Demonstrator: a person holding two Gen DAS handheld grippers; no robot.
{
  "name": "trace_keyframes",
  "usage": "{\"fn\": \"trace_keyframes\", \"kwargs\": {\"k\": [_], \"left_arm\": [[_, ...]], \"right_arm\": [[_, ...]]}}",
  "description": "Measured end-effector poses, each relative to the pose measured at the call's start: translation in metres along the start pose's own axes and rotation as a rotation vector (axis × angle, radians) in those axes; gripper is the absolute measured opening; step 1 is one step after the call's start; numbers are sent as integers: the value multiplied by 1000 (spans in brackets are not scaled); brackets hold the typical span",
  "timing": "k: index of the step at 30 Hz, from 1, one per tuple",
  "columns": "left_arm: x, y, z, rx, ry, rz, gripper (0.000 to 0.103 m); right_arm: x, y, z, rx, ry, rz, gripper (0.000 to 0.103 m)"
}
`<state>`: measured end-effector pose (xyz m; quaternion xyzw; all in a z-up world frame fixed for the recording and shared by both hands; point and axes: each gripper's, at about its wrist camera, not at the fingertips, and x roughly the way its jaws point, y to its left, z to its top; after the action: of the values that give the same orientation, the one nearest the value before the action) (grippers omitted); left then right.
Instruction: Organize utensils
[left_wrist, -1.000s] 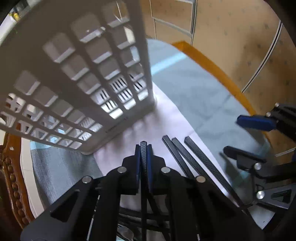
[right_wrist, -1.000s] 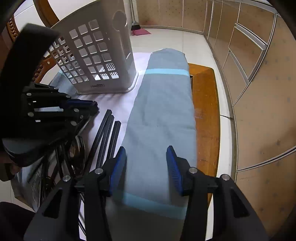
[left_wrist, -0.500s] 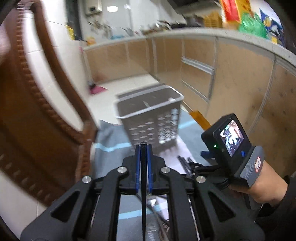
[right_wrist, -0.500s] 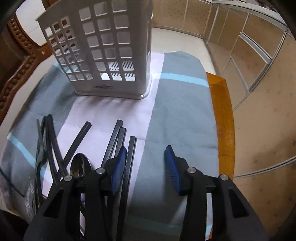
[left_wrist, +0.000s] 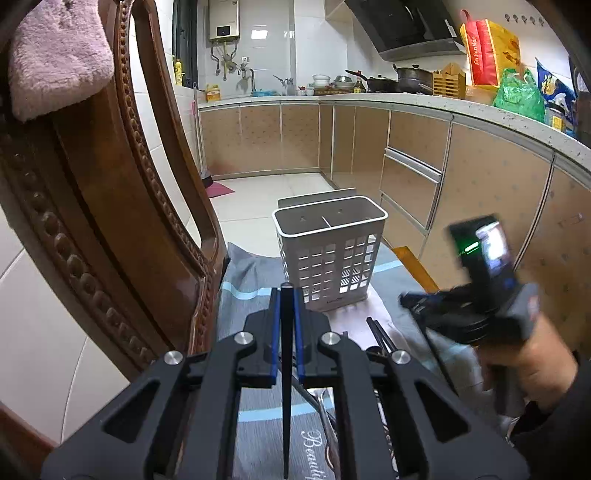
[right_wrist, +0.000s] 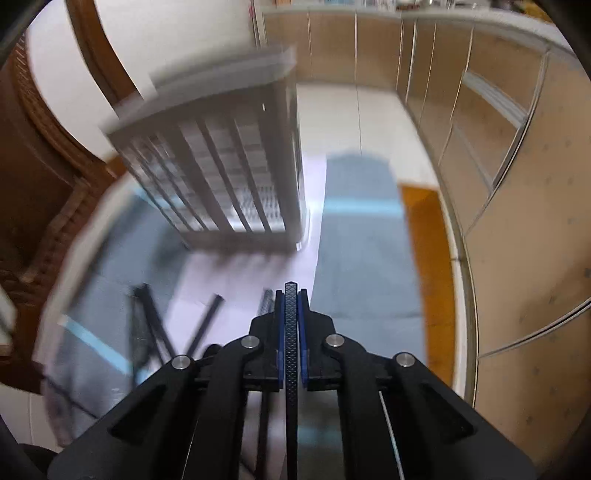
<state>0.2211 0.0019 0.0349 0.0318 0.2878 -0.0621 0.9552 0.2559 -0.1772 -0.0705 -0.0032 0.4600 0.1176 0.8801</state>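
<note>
A white slotted utensil caddy (left_wrist: 328, 254) stands upright on the cloth-covered table; the right wrist view shows it blurred (right_wrist: 221, 173). My left gripper (left_wrist: 286, 325) is shut on a black chopstick (left_wrist: 286, 387), raised and short of the caddy. My right gripper (right_wrist: 291, 325) is shut on a textured black utensil handle (right_wrist: 291, 369) lifted off the cloth. In the left wrist view the right gripper (left_wrist: 417, 301) appears at the right, in a person's hand (left_wrist: 524, 369). More black chopsticks (right_wrist: 207, 321) lie on the white cloth (right_wrist: 240, 273); others (left_wrist: 380, 334) lie beside the caddy.
A carved wooden chair back (left_wrist: 110, 221) rises close on the left with a pink towel (left_wrist: 55, 55) over it. A grey-blue cloth (right_wrist: 362, 240) covers the table, whose orange edge (right_wrist: 424, 258) shows on the right. Kitchen cabinets (left_wrist: 443, 177) stand beyond.
My left gripper rose and pulled back from the caddy with its chopstick, tilting up to show the kitchen. My right gripper went from open to shut on a black handle and lifted it.
</note>
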Motion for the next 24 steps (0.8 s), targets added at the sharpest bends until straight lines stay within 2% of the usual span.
{"fn": "trace_keyframes", "kwargs": {"k": [2, 7, 14, 21, 24], "left_arm": [[-4, 2, 0, -5, 0, 2, 7], [-22, 4, 0, 3, -18, -4, 7], [-58, 16, 7, -38, -101, 19, 7], [-71, 20, 5, -93, -184, 36, 7], [-70, 20, 5, -96, -185, 33, 7]], "right_arm": [[-32, 1, -2, 0, -66, 20, 7], [-109, 8, -19, -18, -221, 5, 7], [-176, -8, -32, 11, -379, -6, 7], [-189, -10, -35, 36, -445, 10, 7], [-191, -12, -38, 31, -451, 9, 7]]}}
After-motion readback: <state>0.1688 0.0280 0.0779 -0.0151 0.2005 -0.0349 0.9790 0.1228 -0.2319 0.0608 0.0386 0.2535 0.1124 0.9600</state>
